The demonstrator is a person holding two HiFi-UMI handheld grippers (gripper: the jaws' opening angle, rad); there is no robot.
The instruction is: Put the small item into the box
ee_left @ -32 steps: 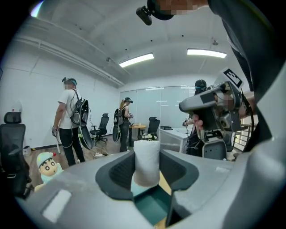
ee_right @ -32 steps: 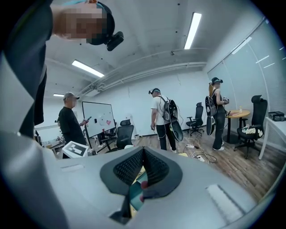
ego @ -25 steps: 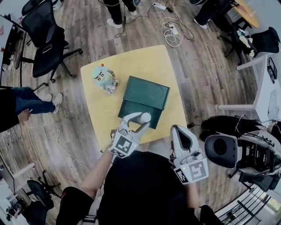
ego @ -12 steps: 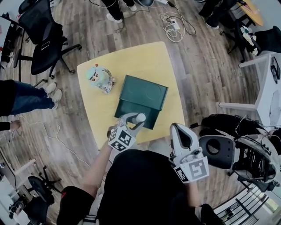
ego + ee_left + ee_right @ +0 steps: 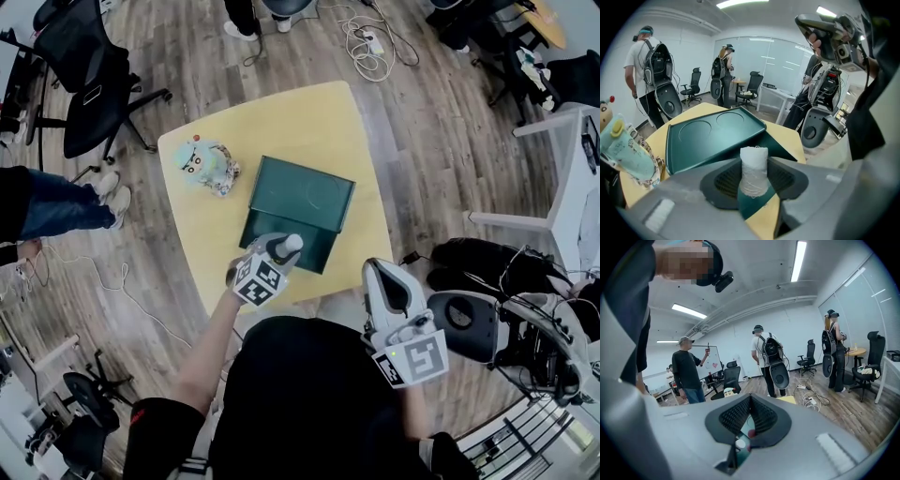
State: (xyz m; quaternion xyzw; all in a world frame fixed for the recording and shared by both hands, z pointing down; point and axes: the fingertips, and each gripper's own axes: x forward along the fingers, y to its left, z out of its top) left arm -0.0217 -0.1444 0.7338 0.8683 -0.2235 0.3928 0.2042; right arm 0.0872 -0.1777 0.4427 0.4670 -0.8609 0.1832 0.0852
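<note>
The left tongs (image 5: 279, 253) are clamped on a white spool (image 5: 292, 244), one pad on each side of it. In the left gripper view the spool (image 5: 753, 169) stands upright between the pads, its wound thread showing. It is held over the near edge of the green box (image 5: 278, 234), which sits in the middle of the yellow tabletop (image 5: 309, 117). Whether the spool touches the box cannot be told. The box's lid (image 5: 302, 192) is open and tilted back on the far side; two round hollows mark its inner face (image 5: 705, 133). A pale blue toy (image 5: 206, 165) lies on the tabletop left of the box, apart from it. The right tongs (image 5: 390, 284) hang off the tabletop's near right edge, close to the person's body. Their pads are together with nothing between them (image 5: 749, 414).
</note>
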